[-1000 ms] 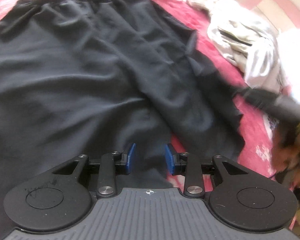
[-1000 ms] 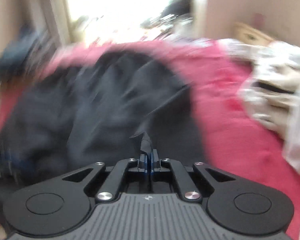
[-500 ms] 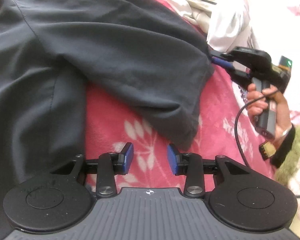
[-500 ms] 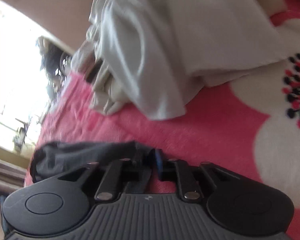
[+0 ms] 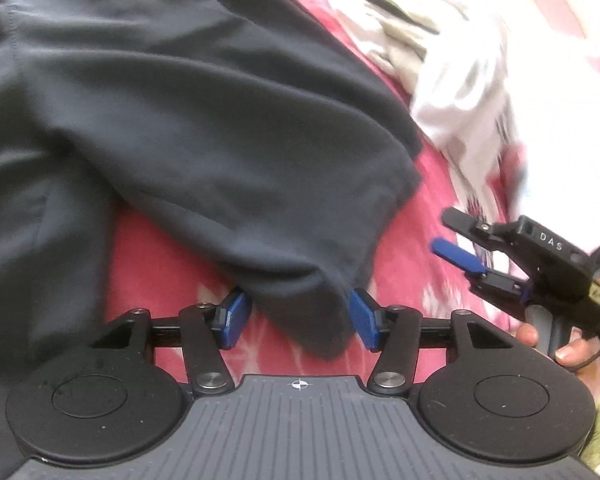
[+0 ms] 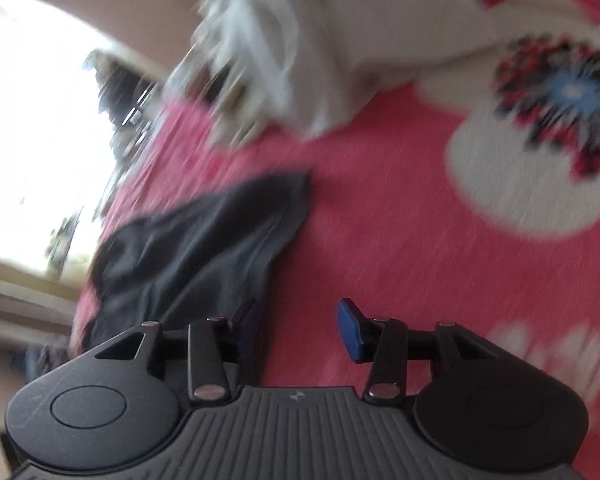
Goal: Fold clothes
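Observation:
A black garment point(image 5: 188, 120) lies spread on a pink flowered blanket point(image 5: 156, 256). One sleeve or leg end point(image 5: 320, 288) reaches down between my left gripper's point(image 5: 298, 318) open blue fingers, which are not closed on it. My right gripper point(image 5: 456, 236) shows at the right in the left wrist view, open and empty, just off the garment's edge. In the right wrist view my right gripper point(image 6: 302, 330) is open over the blanket point(image 6: 420, 216), with the black garment's end point(image 6: 204, 236) beside its left finger. That view is blurred.
A heap of white and cream clothes point(image 5: 440, 64) lies on the blanket to the right of the black garment, and shows at the top of the right wrist view point(image 6: 300, 40). A bright window point(image 6: 32, 128) is at the left there.
My right gripper has opened, let go of the black garment's edge and drawn back to the right. My left gripper has opened wider and moved up to the garment's end.

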`<state>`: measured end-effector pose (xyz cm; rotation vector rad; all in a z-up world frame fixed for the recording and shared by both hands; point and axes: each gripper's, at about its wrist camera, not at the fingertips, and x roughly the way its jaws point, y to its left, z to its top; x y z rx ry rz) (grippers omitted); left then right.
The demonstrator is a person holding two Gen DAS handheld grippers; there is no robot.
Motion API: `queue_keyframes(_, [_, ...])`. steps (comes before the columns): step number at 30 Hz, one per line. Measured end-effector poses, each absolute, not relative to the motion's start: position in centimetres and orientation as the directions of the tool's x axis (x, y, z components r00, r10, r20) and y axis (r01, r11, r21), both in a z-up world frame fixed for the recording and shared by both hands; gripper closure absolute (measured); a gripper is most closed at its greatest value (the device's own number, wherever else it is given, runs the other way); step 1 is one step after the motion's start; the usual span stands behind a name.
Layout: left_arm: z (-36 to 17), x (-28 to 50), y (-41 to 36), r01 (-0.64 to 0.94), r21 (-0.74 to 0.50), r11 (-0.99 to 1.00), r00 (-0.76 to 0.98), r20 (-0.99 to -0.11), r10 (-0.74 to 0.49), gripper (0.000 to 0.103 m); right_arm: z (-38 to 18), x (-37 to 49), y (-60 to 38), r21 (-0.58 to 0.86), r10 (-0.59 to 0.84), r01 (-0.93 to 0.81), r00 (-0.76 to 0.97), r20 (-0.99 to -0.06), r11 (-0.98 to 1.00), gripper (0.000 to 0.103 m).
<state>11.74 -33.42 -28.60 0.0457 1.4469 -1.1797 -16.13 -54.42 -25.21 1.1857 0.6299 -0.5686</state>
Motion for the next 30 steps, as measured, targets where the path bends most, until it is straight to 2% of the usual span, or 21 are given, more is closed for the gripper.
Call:
queue_keyframes(5, [-29.0, 11.9, -32.6, 0.585, -0.649, 0.486, -0.325, -0.737, -0.593, 0.049, -27.1, -15.5, -51.2, 0.758, 0.139, 0.643, 0.746, -0.652, 0.108, 0.055])
queue_keyframes(10, [-29.0, 12.5, -31.0, 0.582, -0.649, 0.491, -0.319, -0.737, -0.596, 0.049, -28.3, -15.6, -49.6, 0.785, 0.159, 0.617, 0.781, -0.604, -0.055, 0.055])
queue_keyframes(14, [-29.2, 13.0, -30.0, 0.602, -0.631, 0.489, -0.299, -0.746, -0.594, 0.049, -29.8, -14.7, -48.6, 0.794, 0.184, 0.598, 0.797, -0.575, -0.112, 0.056])
queue_keyframes(15, [-29.2, 13.0, -29.8, 0.607, -0.628, 0.488, -0.295, -0.748, -0.595, 0.049, -30.0, -14.4, -48.4, 0.801, 0.188, 0.587, 0.805, -0.562, -0.118, 0.065])
queue_keyframes(16, [-29.2, 13.1, -29.6, 0.611, -0.625, 0.486, -0.292, -0.749, -0.595, 0.049, -30.2, -14.0, -48.2, 0.809, 0.196, 0.576, 0.812, -0.549, -0.118, 0.085])
queue_keyframes(17, [-29.2, 13.1, -29.5, 0.616, -0.622, 0.484, -0.289, -0.749, -0.596, 0.049, -30.2, -13.6, -48.0, 0.811, 0.200, 0.576, 0.811, -0.550, -0.104, 0.097])
queue_keyframes(20, [-29.0, 13.2, -29.1, 0.629, -0.614, 0.477, -0.280, -0.751, -0.597, 0.049, -26.5, -12.5, -48.6, 0.809, 0.159, 0.582, 0.793, -0.588, 0.085, 0.100])
queue_keyframes(23, [-28.6, 13.2, -29.0, 0.640, -0.614, 0.463, -0.278, -0.746, -0.605, 0.049, -19.2, -10.6, -49.1, 0.740, 0.103, 0.517, 0.786, -0.609, 0.430, 0.100])
queue_keyframes(27, [-28.4, 13.4, -28.9, 0.641, -0.621, 0.452, -0.283, -0.738, -0.612, 0.049, -10.6, -7.8, -47.6, 0.438, 0.042, 0.329, 0.758, -0.650, 0.836, 0.100])
queue_keyframes(30, [-28.4, 13.6, -28.7, 0.639, -0.624, 0.451, -0.286, -0.736, -0.613, 0.049, -9.2, -6.0, -45.1, 0.188, -0.003, 0.191, 0.708, -0.706, 0.963, 0.100])
